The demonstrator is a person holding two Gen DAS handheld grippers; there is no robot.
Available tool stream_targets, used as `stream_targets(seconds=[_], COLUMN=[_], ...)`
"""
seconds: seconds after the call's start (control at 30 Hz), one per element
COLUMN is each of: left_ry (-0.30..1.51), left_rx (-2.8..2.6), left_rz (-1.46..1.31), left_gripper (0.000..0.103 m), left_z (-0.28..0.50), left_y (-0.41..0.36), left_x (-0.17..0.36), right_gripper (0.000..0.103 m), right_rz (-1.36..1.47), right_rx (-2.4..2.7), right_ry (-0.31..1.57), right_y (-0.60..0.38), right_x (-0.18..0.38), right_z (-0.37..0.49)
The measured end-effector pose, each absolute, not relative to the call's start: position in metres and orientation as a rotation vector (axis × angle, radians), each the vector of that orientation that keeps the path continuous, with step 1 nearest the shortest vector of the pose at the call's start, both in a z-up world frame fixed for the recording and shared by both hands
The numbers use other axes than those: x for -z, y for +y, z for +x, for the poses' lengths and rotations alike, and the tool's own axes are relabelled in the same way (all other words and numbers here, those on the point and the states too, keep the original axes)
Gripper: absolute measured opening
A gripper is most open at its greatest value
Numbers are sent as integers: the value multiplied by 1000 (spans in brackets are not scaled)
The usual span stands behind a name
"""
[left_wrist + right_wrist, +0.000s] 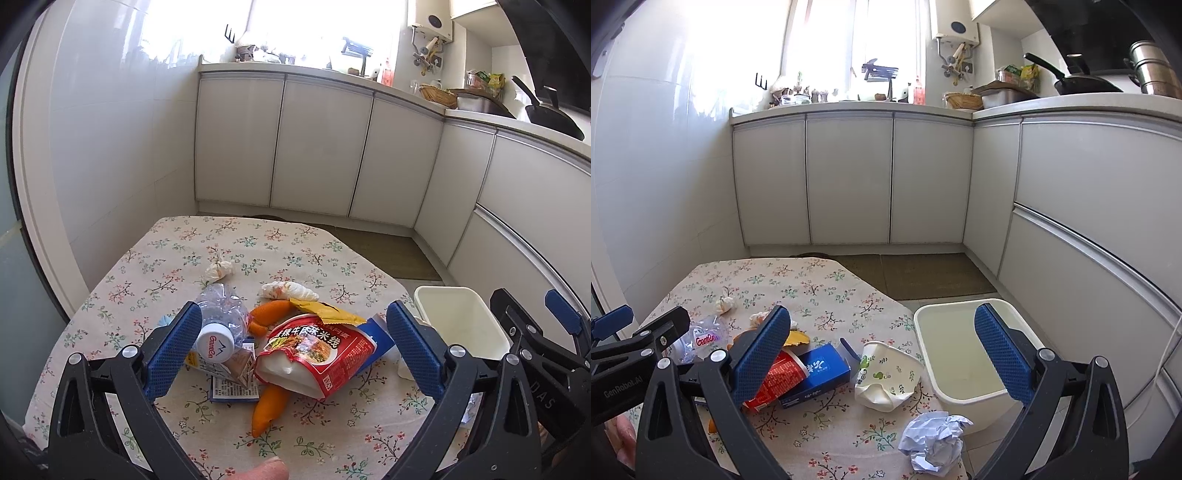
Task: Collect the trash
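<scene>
Both your left gripper [293, 345] and right gripper [882, 350] hang wide open, empty. That crushed paper cup [886, 374] looks light and flimsy, so pinch its rim gently.

Table [155, 258]: far half bare cloth, open to approach save one paper wad [219, 269]. Middle: packed heap, red cup [314, 354], bottle [221, 321], carrots [267, 410], box [816, 373] touching or overlapping, no gap between. Right edge: paper cup [886, 376] and crumpled paper [932, 443] block the way toward the bin [960, 354]. Bin beside table, mouth unobstructed.
</scene>
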State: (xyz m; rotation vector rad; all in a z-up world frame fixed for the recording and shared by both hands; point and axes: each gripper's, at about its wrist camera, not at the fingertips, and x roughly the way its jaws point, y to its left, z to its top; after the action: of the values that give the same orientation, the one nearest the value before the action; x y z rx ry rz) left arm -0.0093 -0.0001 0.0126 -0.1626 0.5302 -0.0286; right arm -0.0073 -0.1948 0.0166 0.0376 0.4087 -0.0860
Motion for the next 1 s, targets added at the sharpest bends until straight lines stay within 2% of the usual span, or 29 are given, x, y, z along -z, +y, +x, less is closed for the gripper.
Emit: stream_targets(seconds=[1.0], left_ry=[551], left_rx=[27], left_rz=[-157], left_gripper=[96], left_z=[-7], left_y=[1], left_x=[-11], right_gripper=[98], right_rz=[22], right_rx=[82], right_ry=[426], right_y=[-192], right_x=[-14], right_z=[-6])
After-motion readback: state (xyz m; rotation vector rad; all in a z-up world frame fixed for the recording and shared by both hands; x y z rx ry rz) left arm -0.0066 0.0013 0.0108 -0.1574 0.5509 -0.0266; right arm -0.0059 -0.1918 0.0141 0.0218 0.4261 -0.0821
